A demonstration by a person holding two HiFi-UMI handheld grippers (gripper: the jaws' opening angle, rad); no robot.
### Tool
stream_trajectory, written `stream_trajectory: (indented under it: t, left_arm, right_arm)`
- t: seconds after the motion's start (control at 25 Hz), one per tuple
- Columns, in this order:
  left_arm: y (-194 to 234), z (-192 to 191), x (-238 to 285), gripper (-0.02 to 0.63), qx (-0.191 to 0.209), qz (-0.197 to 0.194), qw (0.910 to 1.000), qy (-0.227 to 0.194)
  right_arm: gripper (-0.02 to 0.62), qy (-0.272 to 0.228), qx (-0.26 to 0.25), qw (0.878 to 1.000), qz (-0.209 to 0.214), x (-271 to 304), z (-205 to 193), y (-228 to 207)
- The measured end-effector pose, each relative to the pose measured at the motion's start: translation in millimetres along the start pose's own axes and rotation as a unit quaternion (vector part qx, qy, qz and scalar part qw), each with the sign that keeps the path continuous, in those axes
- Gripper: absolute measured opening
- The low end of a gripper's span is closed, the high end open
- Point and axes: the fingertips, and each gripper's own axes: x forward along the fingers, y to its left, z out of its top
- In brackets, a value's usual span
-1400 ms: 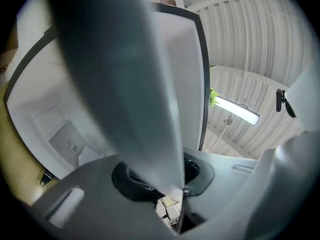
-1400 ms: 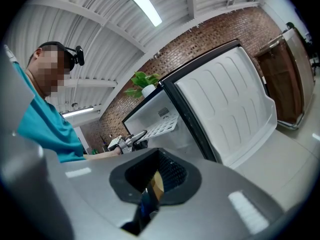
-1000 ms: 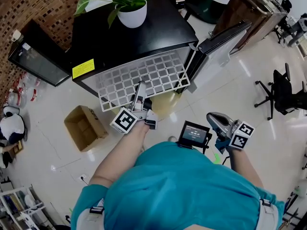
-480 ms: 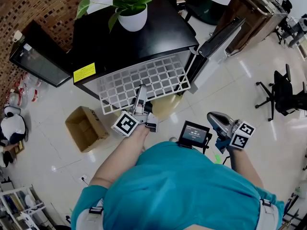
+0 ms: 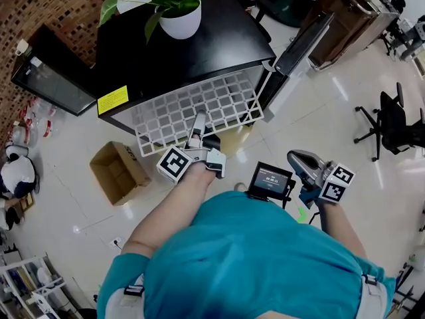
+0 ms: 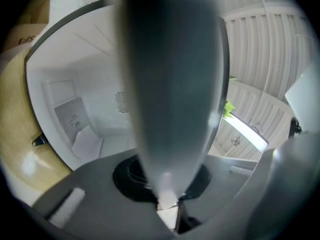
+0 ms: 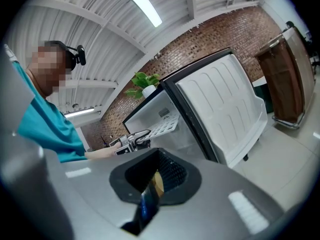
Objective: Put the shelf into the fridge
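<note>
A black fridge stands on the pale floor with its door swung wide to the right, white lining outward. The white wire shelf lies roughly flat in the fridge's mouth. Its long axis runs side to side across the opening, the right end a little further from the person in the head view. Its rear part is under the black top and its front rim juts out toward the person.

A cardboard box sits open on the floor to the left, and a potted plant stands on the fridge top.

The left gripper points level at the fridge, its tips over the middle of the shelf's front rim. Its jaws have just been closing and now stand together. A broad blurred grey shape rises before its lens and no shelf wire shows between them. Whether the tips touch the rim cannot be told.

The right gripper is held well apart at the right, jaws together on nothing
</note>
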Motion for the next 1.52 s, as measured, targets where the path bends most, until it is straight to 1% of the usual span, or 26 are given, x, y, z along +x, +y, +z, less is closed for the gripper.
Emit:
stream_trajectory:
  t: [0.04,0.12,0.2,0.28,0.44,0.6,0.72,0.88,0.96,1.08,1.16,1.28,1.52]
  left_arm:
    - [1,0,6,0.011,-0.013,-0.015,0.9998,-0.004]
    - [-7,-2,19,0.009,-0.053,-0.058,0.9968,-0.014]
    - [-12,-4,27,0.011,-0.087,-0.071,0.9934,-0.024]
    - [-12,1,32,0.012,-0.096,-0.074,0.9922,-0.03]
    - [-10,26,50,0.013,-0.087,-0.073,0.9928,-0.04]
    - [-8,45,65,0.023,-0.06,-0.07,0.9946,-0.048]
    - [-11,55,75,0.026,-0.056,-0.067,0.9947,-0.055]
    - [-31,58,85,0.031,-0.076,-0.1,0.9899,-0.065]
    - [-34,61,89,0.032,-0.07,-0.094,0.9908,-0.068]
    - [-44,66,100,0.034,-0.076,-0.097,0.9899,-0.07]
    - [-42,70,105,0.035,-0.064,-0.089,0.9914,-0.072]
    - [-47,70,110,0.04,-0.072,-0.103,0.9893,-0.074]
    - [-45,71,111,0.061,-0.054,-0.116,0.989,-0.074]
  right_arm:
    - [0.002,-0.002,0.003,1.0,-0.003,-3,-3,-4]
    - [0.002,-0.004,0.008,1.0,-0.009,-8,-9,-12]
    - [0.002,-0.007,0.012,1.0,-0.012,-12,-14,-16]
    - [0.002,-0.01,0.016,1.0,-0.013,-13,-17,-17]
    - [0.002,-0.013,0.023,0.999,-0.022,-12,-15,-21]
    - [0.002,-0.016,0.022,0.999,-0.025,-12,-13,-23]
    - [0.002,-0.016,0.022,0.999,-0.025,-12,-13,-23]
    - [0.002,-0.013,0.022,0.999,-0.02,-12,-14,-22]
    - [0.002,-0.013,0.021,1.0,-0.018,-10,-13,-21]
    - [0.002,-0.013,0.022,1.0,-0.017,-7,-7,-22]
    - [0.002,-0.013,0.023,1.0,-0.017,-6,-5,-25]
    - [0.002,-0.013,0.018,1.0,-0.015,-6,-8,-24]
    - [0.002,-0.014,0.013,1.0,-0.019,-9,-17,-24]
